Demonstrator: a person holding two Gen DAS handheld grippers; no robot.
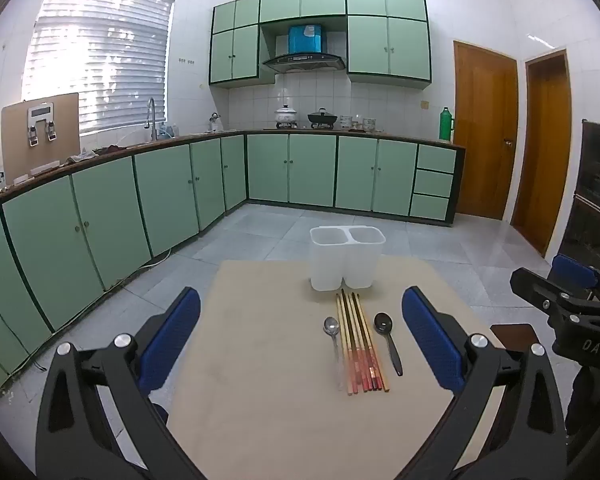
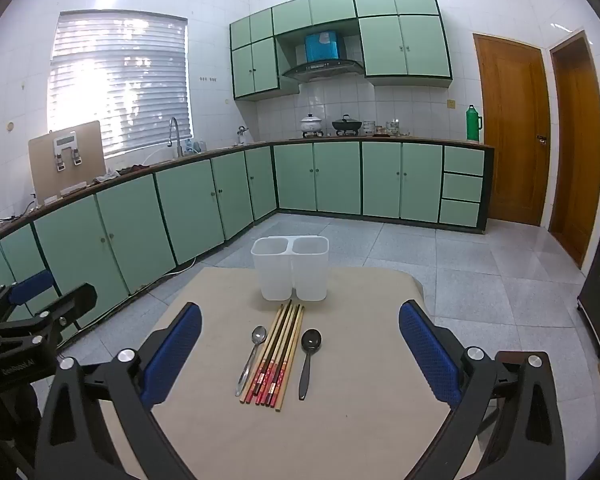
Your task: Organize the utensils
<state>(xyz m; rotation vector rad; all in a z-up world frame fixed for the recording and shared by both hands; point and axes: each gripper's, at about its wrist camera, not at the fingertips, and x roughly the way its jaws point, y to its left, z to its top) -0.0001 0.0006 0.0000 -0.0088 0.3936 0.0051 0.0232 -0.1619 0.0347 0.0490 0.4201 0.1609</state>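
While both my grippers hang above the near edge of the table, everything I am to sort lies ahead of me in one neat row. The chopsticks lie bundled flat in the middle, the metal spoon just beside them on their left and the black spoon just beside them on their right, none of them lifted yet. All three have their long axes running away from me, handles toward me and tips or bowls toward the white two-compartment holder, which stands upright just beyond the chopstick tips with both cups looking empty, though I cannot see to the bottom.

My right gripper has its jaws spread wide with nothing between them, and the row sits almost centred in that gap. My left gripper is likewise wide open and holds nothing, but from it the utensils lie right of centre. So I judge my right hand the better placed, and closing across a handle means my fingers should straddle it sideways, as they already do.
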